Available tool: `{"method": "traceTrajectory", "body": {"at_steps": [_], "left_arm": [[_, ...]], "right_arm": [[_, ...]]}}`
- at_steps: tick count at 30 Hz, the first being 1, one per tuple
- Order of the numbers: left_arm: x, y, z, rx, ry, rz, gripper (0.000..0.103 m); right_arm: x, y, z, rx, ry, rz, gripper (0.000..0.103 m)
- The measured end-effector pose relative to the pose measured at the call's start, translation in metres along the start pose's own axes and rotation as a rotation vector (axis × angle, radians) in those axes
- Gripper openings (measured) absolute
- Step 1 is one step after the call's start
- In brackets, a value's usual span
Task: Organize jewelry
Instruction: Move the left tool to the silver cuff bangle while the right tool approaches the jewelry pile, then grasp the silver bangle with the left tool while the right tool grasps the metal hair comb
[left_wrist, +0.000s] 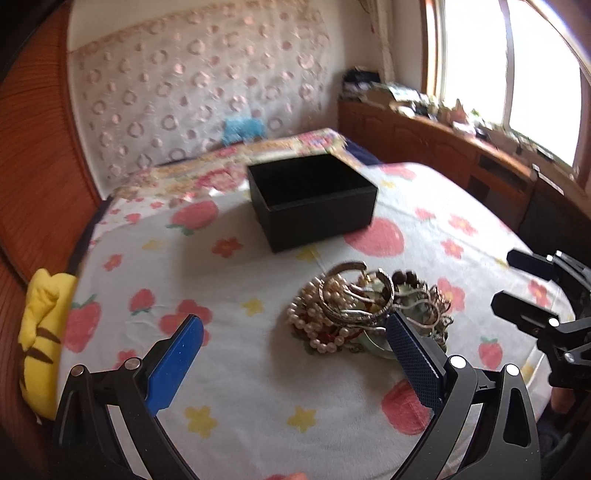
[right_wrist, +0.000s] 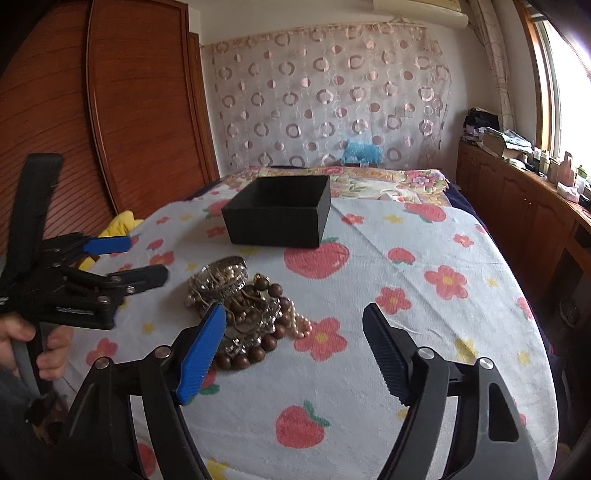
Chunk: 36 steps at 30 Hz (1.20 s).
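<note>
Tangled jewelry pile (left_wrist: 365, 310) on strawberry-print bed cover (right_wrist: 406, 332), near side of empty black box (left_wrist: 314, 201). Left gripper (left_wrist: 295, 341) and right gripper (right_wrist: 295, 328) both spread wide, empty. Likely to snag: lifting one bangle could drag pearl strands along, spilling them short of the box.

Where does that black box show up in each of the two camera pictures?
Left wrist view: black box sits upper centre, beyond the jewelry pile.
Right wrist view: black box sits upper centre-left, beyond the same pile.
Shared landmark: the blue toy by the curtain.
</note>
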<state>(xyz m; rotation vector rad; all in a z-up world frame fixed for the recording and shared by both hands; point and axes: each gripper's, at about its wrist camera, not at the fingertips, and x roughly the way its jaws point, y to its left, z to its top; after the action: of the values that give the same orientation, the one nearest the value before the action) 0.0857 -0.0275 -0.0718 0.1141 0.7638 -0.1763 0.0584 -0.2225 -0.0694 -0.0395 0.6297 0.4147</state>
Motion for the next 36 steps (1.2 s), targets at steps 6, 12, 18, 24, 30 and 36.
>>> {"method": "traceTrajectory", "body": {"at_steps": [6, 12, 18, 24, 30, 36], "left_arm": [[0.027, -0.002, 0.005, -0.008, 0.053, -0.076, 0.096], [0.042, -0.013, 0.011, 0.025, 0.083, -0.129, 0.096], [0.055, -0.023, 0.018, 0.050, 0.111, -0.184, 0.080], [0.052, -0.021, 0.019, 0.033, 0.094, -0.193, 0.058], [0.030, -0.011, 0.025, -0.005, 0.028, -0.178, 0.058], [0.006, 0.005, 0.023, -0.057, -0.015, -0.163, 0.058]], "right_arm": [[0.006, -0.004, -0.004, -0.016, 0.028, -0.002, 0.074], [0.012, -0.008, -0.008, -0.024, 0.054, 0.001, 0.073], [0.012, -0.007, -0.009, -0.040, 0.061, 0.003, 0.073], [0.013, -0.006, -0.007, -0.042, 0.072, 0.012, 0.073], [0.024, -0.003, -0.004, -0.051, 0.097, 0.036, 0.067], [0.038, 0.004, 0.001, -0.048, 0.142, 0.100, 0.050]]}}
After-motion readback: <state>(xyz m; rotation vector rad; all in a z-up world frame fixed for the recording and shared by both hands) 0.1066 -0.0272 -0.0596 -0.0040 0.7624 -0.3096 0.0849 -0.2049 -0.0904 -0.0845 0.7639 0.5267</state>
